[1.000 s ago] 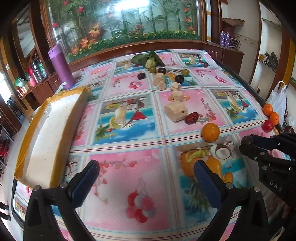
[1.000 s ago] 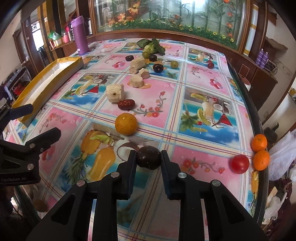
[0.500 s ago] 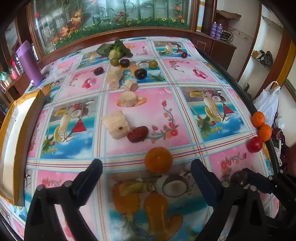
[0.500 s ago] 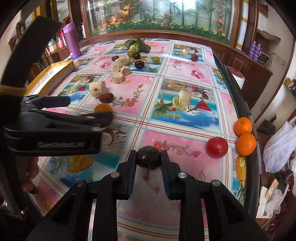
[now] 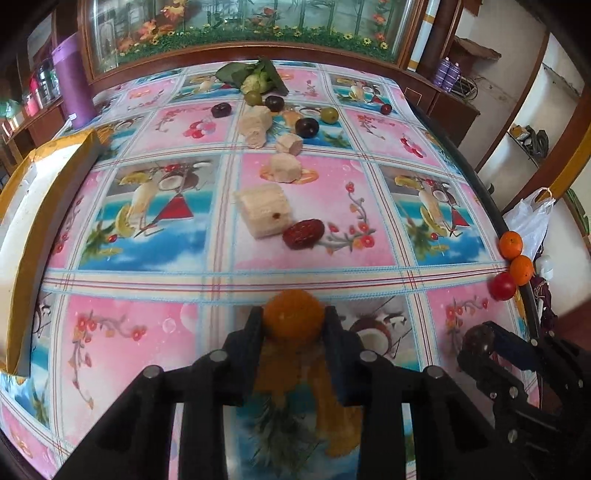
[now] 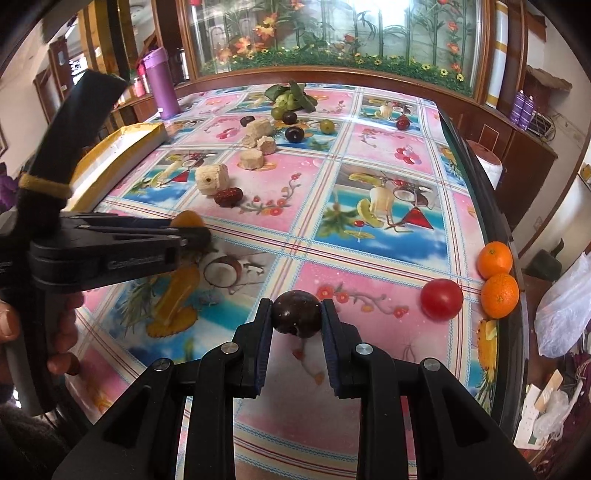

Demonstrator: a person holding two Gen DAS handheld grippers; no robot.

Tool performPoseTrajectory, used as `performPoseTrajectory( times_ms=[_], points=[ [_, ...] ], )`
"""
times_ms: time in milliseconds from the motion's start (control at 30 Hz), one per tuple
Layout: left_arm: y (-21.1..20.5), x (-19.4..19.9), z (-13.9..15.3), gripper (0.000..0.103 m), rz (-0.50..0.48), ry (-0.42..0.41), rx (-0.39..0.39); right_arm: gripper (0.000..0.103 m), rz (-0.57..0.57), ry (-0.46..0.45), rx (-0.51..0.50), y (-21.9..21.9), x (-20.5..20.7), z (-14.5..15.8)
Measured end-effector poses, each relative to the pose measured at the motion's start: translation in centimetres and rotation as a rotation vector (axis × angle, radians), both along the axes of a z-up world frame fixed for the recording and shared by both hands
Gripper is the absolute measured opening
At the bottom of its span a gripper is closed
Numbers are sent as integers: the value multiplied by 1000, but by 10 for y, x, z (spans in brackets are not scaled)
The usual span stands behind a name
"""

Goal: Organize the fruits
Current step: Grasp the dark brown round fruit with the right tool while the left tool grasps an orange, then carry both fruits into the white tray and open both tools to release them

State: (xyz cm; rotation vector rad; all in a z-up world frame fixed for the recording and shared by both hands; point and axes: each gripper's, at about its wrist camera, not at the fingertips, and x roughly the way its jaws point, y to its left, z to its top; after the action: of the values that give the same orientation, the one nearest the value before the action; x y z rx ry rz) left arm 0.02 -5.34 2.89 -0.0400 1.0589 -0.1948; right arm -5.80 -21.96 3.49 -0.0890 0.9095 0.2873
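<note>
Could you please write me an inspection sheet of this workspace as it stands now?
Surface: table under a fruit-print cloth.
Job's things: orange between the left gripper's fingers; dark plum in the right gripper; two oranges and a tomato at the right edge; date, pale cut chunks, plums and green fruit farther back.
Clutter: yellow-edged tray, purple bottle, leaves.
Grippers: left gripper closing, pads at the orange; right gripper shut on the plum.
Cables: nothing seen.
Surroundings: glass-front cabinet, plastic bag.
</note>
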Motion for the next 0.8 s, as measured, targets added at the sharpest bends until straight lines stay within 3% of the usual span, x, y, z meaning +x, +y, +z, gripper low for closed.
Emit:
performPoseTrajectory(
  times_ms=[367,800],
  points=[
    [98,-24,33,34,80,-99,-17,25,70,-46,-4,67,6,21],
    [248,-19,34,34,274,-124,-12,25,269,-37,-1,220,44,38]
  ],
)
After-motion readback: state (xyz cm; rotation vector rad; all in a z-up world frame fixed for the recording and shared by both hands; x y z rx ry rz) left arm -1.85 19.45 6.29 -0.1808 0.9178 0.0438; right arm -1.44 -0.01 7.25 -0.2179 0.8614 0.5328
